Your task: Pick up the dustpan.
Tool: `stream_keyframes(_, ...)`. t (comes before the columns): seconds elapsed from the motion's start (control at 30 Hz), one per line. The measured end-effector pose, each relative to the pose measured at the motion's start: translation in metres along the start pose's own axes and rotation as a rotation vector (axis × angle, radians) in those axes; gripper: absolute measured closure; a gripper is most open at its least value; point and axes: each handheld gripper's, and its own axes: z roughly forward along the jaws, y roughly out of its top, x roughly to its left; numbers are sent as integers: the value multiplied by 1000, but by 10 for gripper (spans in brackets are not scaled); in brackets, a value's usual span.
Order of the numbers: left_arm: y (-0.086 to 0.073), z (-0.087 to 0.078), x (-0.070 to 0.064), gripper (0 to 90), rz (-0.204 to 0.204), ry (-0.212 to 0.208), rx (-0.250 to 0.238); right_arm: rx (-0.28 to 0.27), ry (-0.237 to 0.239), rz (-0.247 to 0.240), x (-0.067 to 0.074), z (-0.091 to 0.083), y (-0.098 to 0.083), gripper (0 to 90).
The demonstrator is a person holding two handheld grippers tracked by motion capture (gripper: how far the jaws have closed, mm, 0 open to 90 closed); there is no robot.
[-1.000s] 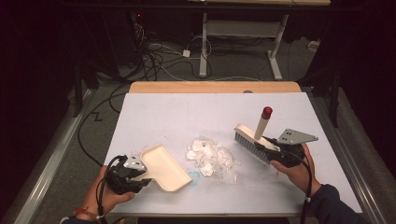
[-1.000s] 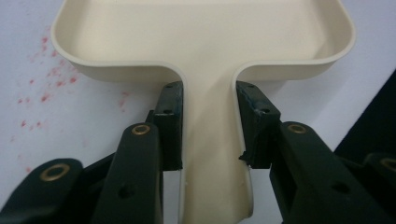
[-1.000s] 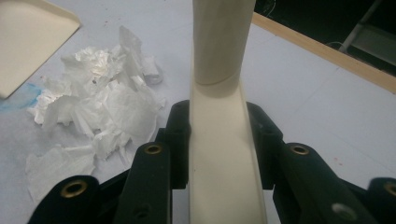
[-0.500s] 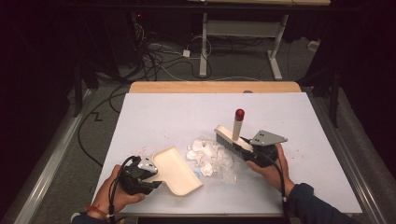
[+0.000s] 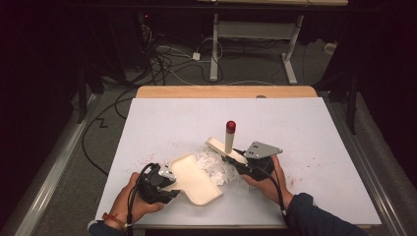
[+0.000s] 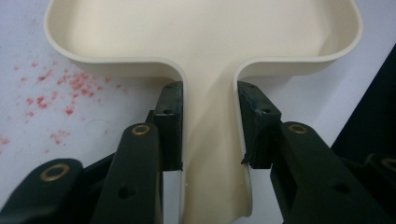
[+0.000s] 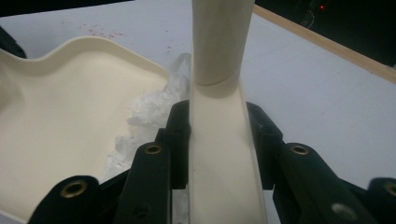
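A cream dustpan (image 5: 196,181) lies flat on the white table top near its front edge, mouth toward the right. My left gripper (image 5: 170,189) is shut on its narrow handle (image 6: 210,140), pads pressing both sides. A cream hand brush (image 5: 222,148) with an upright red-tipped handle (image 5: 230,127) stands just right of the pan. My right gripper (image 5: 239,165) is shut on the brush back (image 7: 219,154). A heap of crumpled white paper scraps (image 5: 215,167) sits between brush and pan mouth, touching the pan's rim (image 7: 154,70).
The white table top (image 5: 177,123) has red specks (image 5: 314,164) on its right part and beside the pan (image 6: 60,93). A wooden edge (image 5: 226,91) borders the far side. Cables and a desk frame stand on the floor beyond.
The right hand has carried the brush leftward, pushing the paper scraps toward the pan. The left hand has slid the dustpan rightward to meet them.
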Motion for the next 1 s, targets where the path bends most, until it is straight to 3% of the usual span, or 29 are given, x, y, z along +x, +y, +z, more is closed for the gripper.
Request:
stream_keyframes(0.33, 19, 12, -5, 630, -1, -2, -8, -19, 112, -55, 14, 2, 3, 684)
stream_keyframes(0.57, 24, 16, -8, 630, -7, 7, -17, -30, 164, -104, 23, 2, 8, 683)
stream_keyframes(0.77, 24, 22, -10, 630, 9, 23, -10, -49, 163, -103, 19, -4, 11, 683)
stream_keyframes(1.0, 18, 30, -9, 630, 10, 19, -5, -94, 146, -61, 6, -18, 17, 683)
